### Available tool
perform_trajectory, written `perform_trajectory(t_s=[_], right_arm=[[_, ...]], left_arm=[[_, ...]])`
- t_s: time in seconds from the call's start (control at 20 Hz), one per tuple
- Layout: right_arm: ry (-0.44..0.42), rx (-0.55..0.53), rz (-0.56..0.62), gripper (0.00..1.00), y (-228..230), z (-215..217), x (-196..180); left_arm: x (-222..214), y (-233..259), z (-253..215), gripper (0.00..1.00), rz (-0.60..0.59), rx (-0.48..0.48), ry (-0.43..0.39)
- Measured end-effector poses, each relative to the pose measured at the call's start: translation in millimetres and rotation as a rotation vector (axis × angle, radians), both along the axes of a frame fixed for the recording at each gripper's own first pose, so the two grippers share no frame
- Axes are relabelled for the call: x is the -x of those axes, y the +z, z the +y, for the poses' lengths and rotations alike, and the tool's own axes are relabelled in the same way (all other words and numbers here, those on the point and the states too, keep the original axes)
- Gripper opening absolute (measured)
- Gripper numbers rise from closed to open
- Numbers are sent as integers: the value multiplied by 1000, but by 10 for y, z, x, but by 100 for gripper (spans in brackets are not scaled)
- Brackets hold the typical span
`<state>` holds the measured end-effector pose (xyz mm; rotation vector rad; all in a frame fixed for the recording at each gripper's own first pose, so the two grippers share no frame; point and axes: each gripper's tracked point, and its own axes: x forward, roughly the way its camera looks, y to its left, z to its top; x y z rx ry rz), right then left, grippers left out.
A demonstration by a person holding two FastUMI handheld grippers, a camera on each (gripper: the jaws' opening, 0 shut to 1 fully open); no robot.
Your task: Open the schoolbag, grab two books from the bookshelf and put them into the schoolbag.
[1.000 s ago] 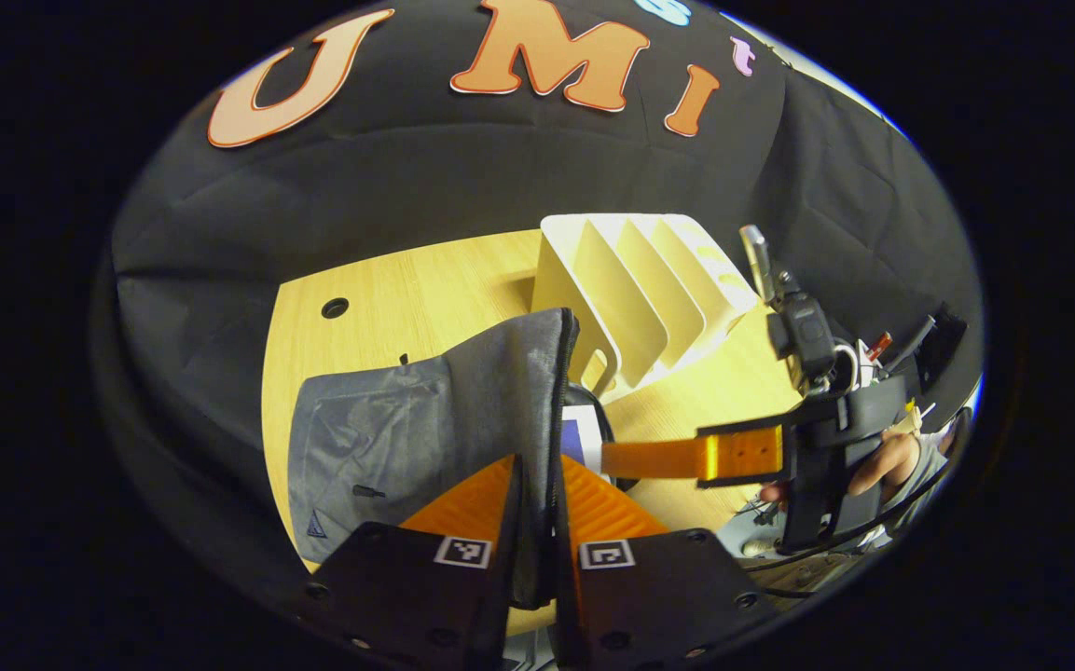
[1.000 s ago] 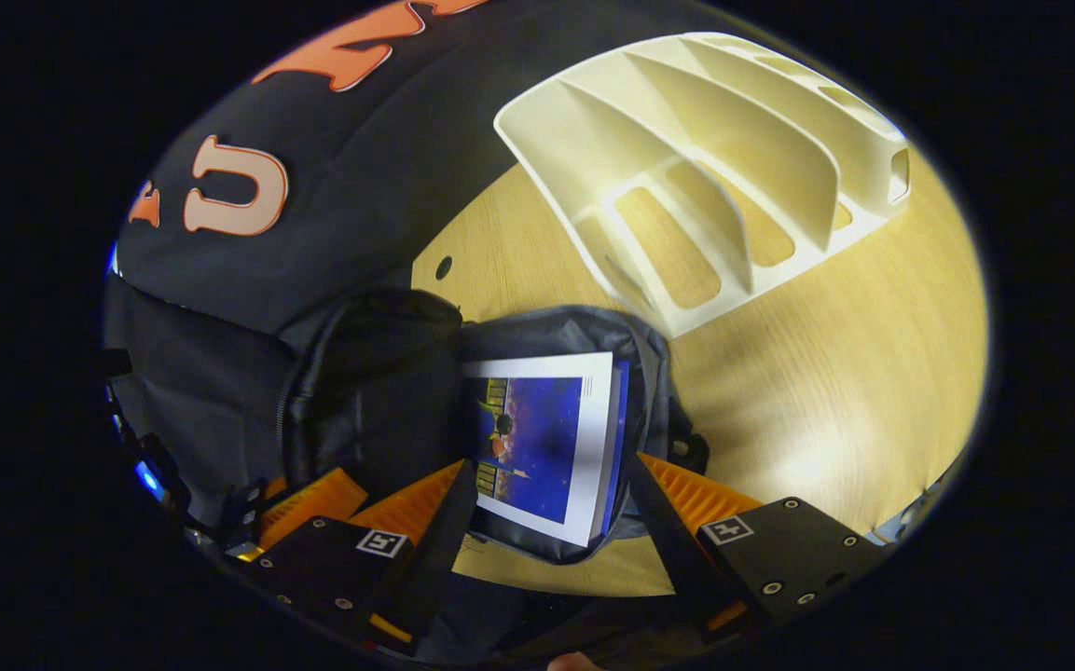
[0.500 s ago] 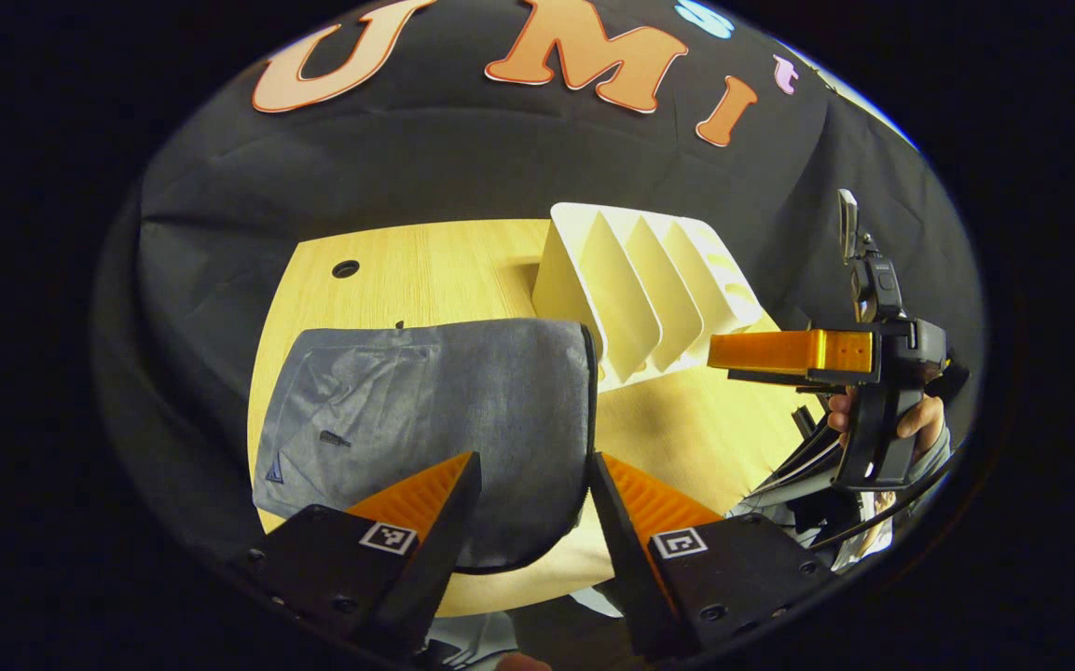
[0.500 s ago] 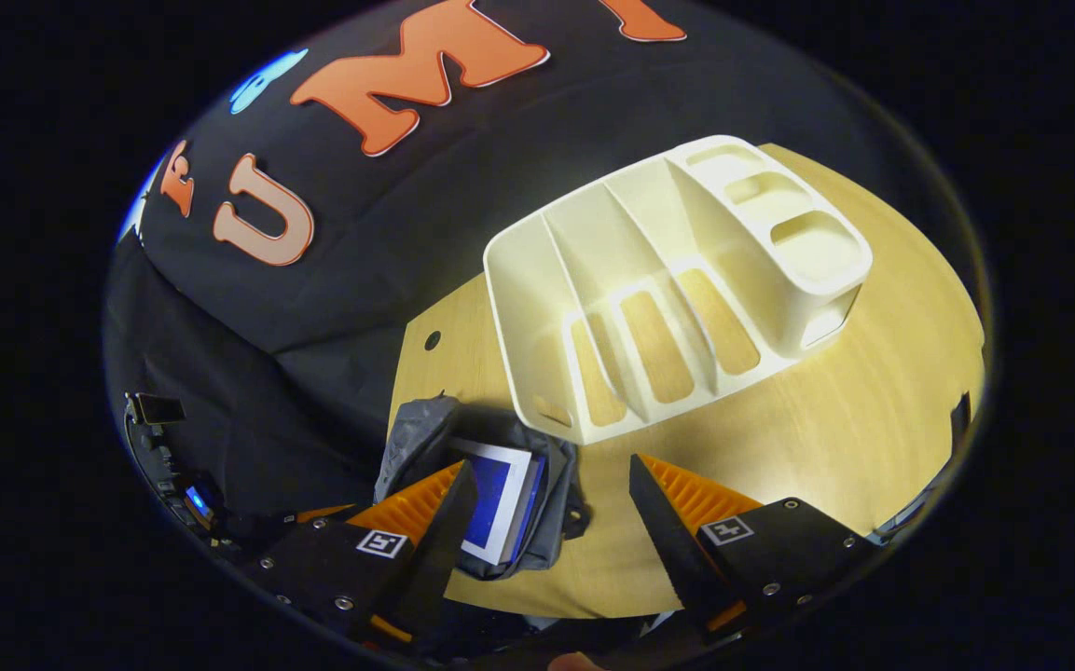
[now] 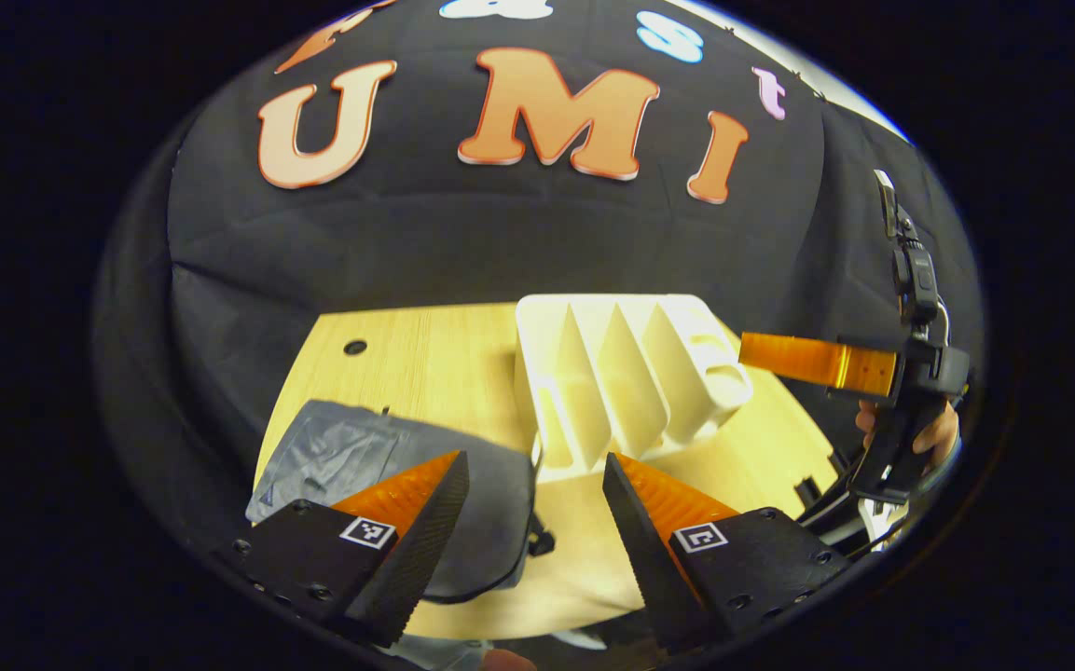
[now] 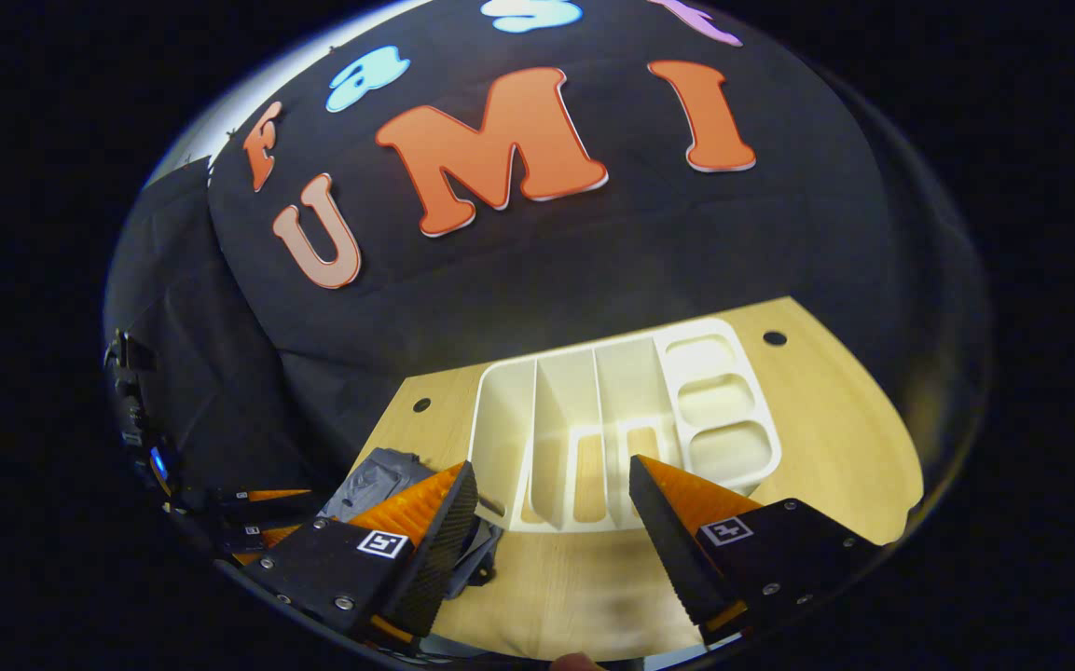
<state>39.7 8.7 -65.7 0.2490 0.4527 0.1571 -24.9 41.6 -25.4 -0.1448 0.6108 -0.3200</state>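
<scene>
Both grippers, left point(image 5: 535, 503) and right point(image 6: 551, 508), open and empty above the wooden bench's point(image 6: 835, 410) near edge; cream plastic bookshelf point(image 6: 612, 419) bookless, grey fabric schoolbag point(image 5: 388, 457) flat beside it; task looks finished.

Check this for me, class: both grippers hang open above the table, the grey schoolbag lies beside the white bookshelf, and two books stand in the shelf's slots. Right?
Not quite. The bookshelf slots hold no books, as the right gripper view shows. The rest stands: schoolbag beside it, left gripper and right gripper open.

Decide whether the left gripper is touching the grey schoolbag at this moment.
Apart. In the left gripper view the left gripper hangs open above the table, and the schoolbag lies flat below, nothing between the fingers.
</scene>
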Motion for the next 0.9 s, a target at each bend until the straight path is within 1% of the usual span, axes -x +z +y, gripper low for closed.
perform_trajectory(t_s=[0.15,0.2,0.3,0.35,0.45,0.5,0.6,0.7,0.85,0.9], right_arm=[[13,52,-108,98,328,-235,-2],[20,66,-150,98,455,-284,10],[20,112,-230,97,694,-400,30],[18,130,-267,97,784,-446,33],[17,163,-310,97,896,-463,30],[10,177,-326,97,946,-477,31],[16,188,-365,97,1076,-440,64],[11,196,-419,97,1205,-391,97],[-29,207,-504,97,1317,-347,63],[-39,206,-522,97,1340,-329,53]], left_arm=[[-204,329,-296,93,-175,19,81],[-260,460,-383,96,-234,22,104],[-304,607,-406,96,-323,40,148],[-325,646,-408,96,-347,51,167],[-370,801,-381,96,-417,63,222],[-406,873,-370,96,-452,62,236],[-435,940,-339,95,-469,42,250],[-504,993,-288,95,-500,51,269],[-526,1273,-184,95,-645,95,302],[-508,1362,-122,96,-700,85,310]])
